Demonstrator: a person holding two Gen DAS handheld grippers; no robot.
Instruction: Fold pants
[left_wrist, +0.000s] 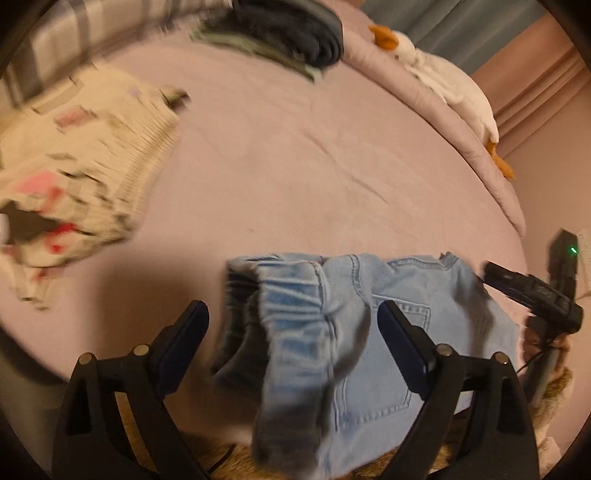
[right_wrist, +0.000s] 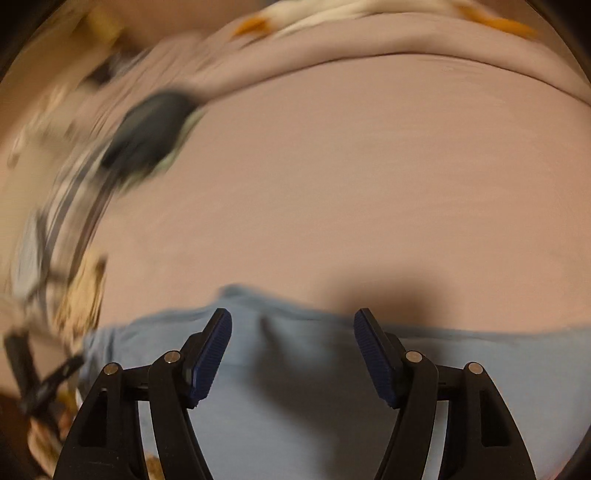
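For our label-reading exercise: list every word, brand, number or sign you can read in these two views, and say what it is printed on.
Readable text: none.
Cream printed cloth: pink and red markings, too blurred to tell whether they are text.
Light blue jeans: stitching and a back pocket, no label visible.
Black device: a green light, no legible marking.
Right wrist view: motion-blurred, nothing legible.

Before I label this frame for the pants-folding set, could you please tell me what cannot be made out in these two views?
- Left wrist view: the near end of the jeans is cut off by the bottom edge and the left tool.
- Left wrist view: the cream printed cloth is motion-blurred; its print is unreadable.
- Right wrist view: the jeans are a blurred blue area, fold lines unclear.
- Right wrist view: the dark bundle is smeared beyond recognition.
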